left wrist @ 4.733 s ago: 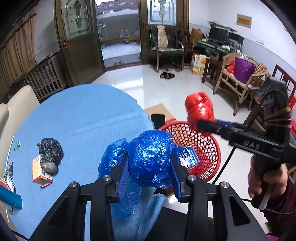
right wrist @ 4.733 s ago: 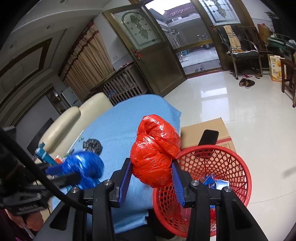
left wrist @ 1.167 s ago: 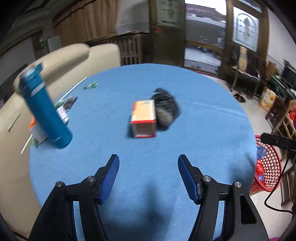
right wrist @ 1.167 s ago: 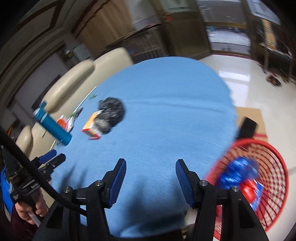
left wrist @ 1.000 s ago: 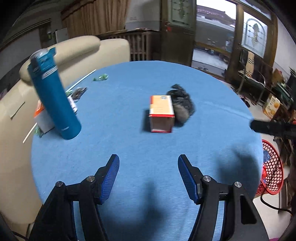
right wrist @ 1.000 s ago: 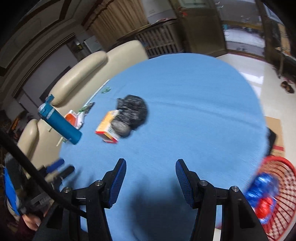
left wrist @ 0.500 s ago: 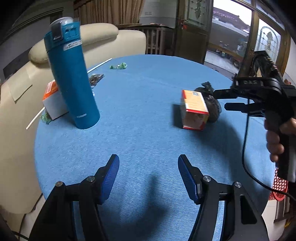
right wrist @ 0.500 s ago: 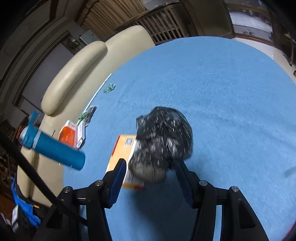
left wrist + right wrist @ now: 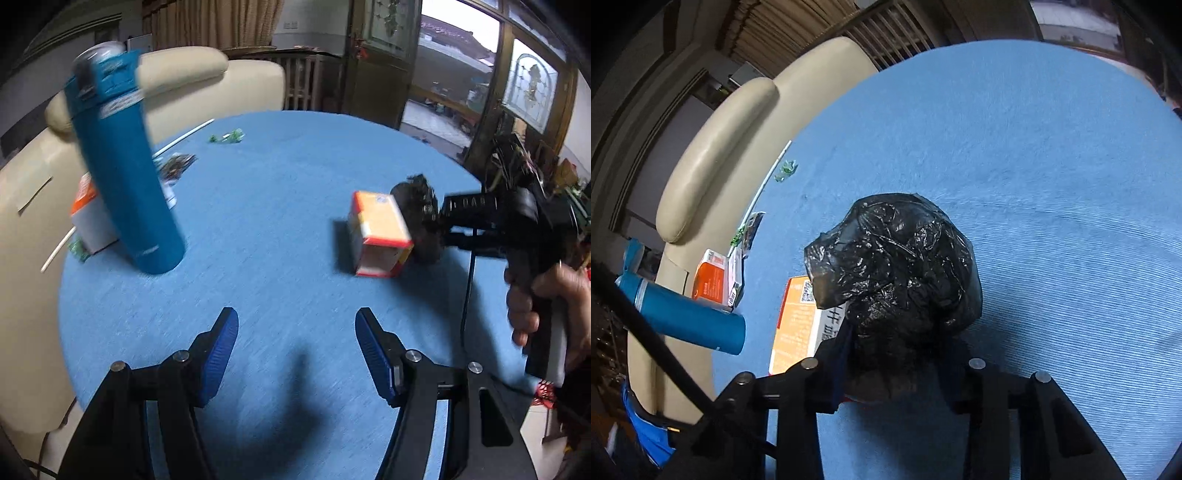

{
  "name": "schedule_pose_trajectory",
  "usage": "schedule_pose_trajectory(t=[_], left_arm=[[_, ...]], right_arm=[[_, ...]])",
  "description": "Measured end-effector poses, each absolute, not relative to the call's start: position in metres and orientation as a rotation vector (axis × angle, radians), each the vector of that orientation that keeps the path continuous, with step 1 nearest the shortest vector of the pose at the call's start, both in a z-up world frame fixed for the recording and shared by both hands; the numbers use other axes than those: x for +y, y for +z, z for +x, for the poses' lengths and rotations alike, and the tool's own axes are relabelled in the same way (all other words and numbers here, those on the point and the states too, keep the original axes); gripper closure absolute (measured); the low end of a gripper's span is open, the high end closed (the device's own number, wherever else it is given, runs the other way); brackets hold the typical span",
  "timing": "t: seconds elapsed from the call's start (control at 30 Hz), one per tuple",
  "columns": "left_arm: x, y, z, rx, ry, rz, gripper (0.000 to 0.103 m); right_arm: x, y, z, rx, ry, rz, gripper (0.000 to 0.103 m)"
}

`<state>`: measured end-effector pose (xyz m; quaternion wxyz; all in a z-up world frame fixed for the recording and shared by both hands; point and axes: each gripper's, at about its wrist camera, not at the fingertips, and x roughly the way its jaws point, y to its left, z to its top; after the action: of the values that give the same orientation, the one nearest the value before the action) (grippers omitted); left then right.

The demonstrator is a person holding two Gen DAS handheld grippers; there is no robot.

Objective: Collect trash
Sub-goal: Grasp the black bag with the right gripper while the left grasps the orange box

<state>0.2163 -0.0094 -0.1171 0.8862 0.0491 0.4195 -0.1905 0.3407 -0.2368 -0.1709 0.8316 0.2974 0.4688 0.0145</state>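
Observation:
A crumpled black plastic bag [image 9: 897,266] lies on the blue table [image 9: 1052,166], touching an orange and white carton [image 9: 798,325]. My right gripper [image 9: 894,354] has its two fingers on either side of the bag's near end and looks shut on it. In the left wrist view the right gripper [image 9: 439,225] reaches in from the right onto the black bag [image 9: 417,218] behind the carton [image 9: 380,232]. My left gripper [image 9: 295,350] is open and empty, low over the table's near part.
A tall blue bottle [image 9: 125,162] stands at the left, with a small orange and white box [image 9: 88,218], a white straw [image 9: 183,136] and green wrappers [image 9: 227,137] near it. A cream sofa [image 9: 33,184] borders the table's left side. Red basket edge [image 9: 546,393] shows low right.
Both grippers let their bags go into the red basket and swung back over the table. The right gripper moved up to the black bag and closed around it. The left gripper stays open.

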Motion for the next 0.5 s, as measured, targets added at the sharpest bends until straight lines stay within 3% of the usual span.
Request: schedule_pose_trajectory(t=[0.07,0.5], left_arm=[[-0.024,-0.113,0.224,0.869,-0.427,0.119,0.029],[-0.116,-0.123,0.284,0.962,-0.495,0.198,0.028]], right_arm=[[-0.244,-0.167,0.33,0.98,0.028,0.638,0.061],[-0.281,-0.155,0.26,0.933,-0.026,0.61,0.061]])
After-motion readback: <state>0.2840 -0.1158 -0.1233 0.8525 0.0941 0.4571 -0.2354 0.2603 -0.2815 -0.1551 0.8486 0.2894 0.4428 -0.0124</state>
